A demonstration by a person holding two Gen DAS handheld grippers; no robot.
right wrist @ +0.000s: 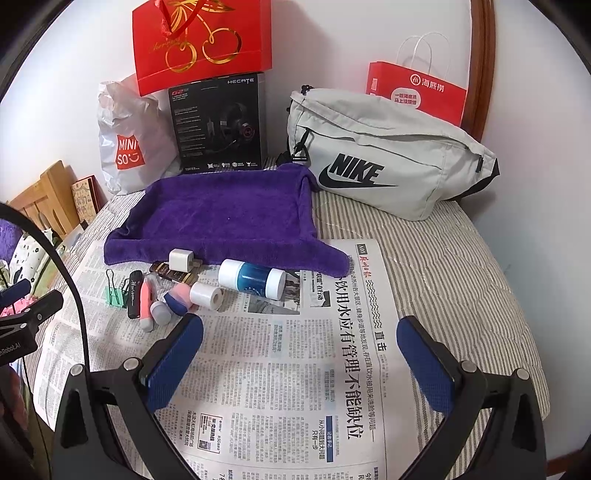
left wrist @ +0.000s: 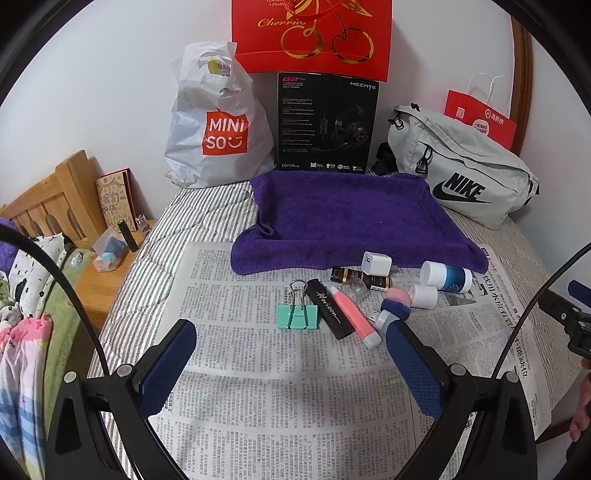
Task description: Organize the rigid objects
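Note:
Small rigid items lie in a cluster on a newspaper in front of a purple towel: a green binder clip, a black stick, a pink tube, a white charger cube, a brown vial, a blue-and-white bottle and a white roll. The bottle and roll also show in the right wrist view. My left gripper is open and empty just in front of the cluster. My right gripper is open and empty over the newspaper, right of the cluster.
Behind the purple towel stand a white Miniso bag, a black headset box, a red gift bag and a grey Nike bag. A wooden nightstand sits left of the striped bed.

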